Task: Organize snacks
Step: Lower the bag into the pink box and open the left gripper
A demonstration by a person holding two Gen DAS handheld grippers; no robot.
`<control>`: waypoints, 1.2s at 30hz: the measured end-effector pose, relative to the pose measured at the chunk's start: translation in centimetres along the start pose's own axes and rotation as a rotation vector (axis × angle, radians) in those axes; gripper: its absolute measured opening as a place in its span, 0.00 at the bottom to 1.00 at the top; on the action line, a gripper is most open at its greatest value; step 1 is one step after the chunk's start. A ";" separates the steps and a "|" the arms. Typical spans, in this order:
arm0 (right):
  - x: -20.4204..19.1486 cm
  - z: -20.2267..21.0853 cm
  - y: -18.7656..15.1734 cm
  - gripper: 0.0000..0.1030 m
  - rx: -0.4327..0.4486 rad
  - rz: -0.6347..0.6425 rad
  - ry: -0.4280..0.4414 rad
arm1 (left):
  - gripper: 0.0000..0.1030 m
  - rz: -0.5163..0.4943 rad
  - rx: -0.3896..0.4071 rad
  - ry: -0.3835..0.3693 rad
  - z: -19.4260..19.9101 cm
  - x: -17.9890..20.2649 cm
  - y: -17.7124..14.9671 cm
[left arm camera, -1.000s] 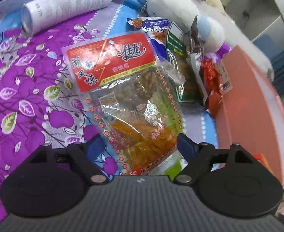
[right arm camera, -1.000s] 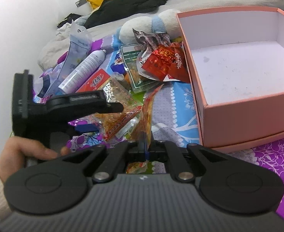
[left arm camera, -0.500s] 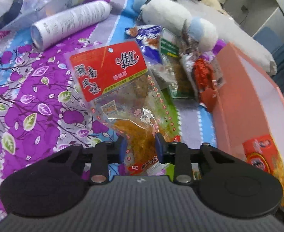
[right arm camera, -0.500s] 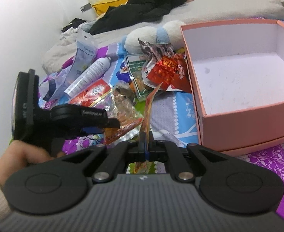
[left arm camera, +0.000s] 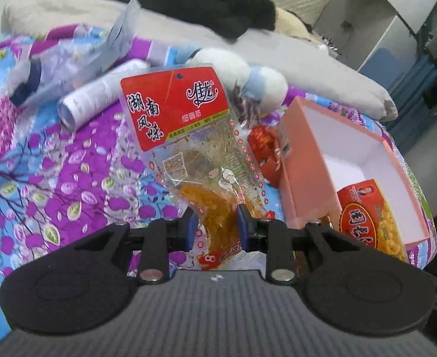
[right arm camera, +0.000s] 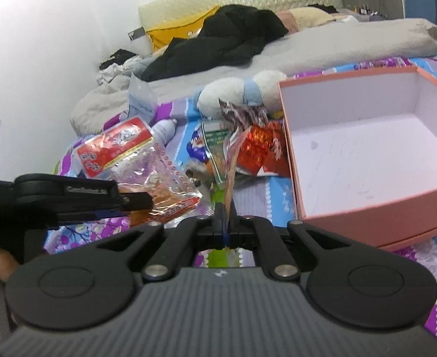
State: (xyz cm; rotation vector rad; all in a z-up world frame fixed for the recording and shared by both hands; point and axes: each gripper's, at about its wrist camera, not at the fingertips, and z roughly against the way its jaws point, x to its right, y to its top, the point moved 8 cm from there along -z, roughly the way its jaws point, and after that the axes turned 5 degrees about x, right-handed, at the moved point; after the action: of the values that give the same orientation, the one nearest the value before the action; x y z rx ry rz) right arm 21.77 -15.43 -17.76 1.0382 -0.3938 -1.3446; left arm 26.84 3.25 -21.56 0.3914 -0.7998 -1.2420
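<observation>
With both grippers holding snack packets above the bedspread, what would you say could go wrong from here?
1. The left gripper pinches only the bottom end of the long red-labelled packet; it may swing or slip out.
2. The right gripper holds its thin packet by an edge, so it could slide free.
3. Either packet might catch the pink box wall.

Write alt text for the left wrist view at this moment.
The left gripper pinches a clear snack packet with a red label, lifted above a purple floral bedspread. To the right sits an open pink box, with an orange-red snack packet in front of it.
</observation>
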 end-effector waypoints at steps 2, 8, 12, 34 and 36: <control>0.0 0.7 1.0 0.03 0.023 -0.002 -0.001 | 0.31 -0.023 0.012 -0.010 1.0 0.9 0.7; 0.8 2.4 4.0 0.03 0.094 -0.016 -0.014 | 0.31 -0.070 0.040 -0.057 3.4 4.4 2.4; 2.2 4.0 5.9 0.03 0.139 -0.036 -0.038 | 0.31 -0.105 0.060 -0.119 4.9 7.8 3.5; 17.4 0.3 9.8 0.04 0.106 -0.106 -0.271 | 0.07 -0.223 -0.093 -0.263 -7.9 20.6 4.4; 18.8 -1.3 8.9 0.04 0.066 -0.116 -0.280 | 0.07 -0.228 -0.112 -0.259 -9.4 20.6 4.1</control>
State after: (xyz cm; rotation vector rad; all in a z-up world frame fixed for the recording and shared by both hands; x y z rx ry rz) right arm 32.72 -33.17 -17.32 0.9395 -0.5969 -1.5966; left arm 38.60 -16.33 -18.53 0.2373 -0.9185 -1.5654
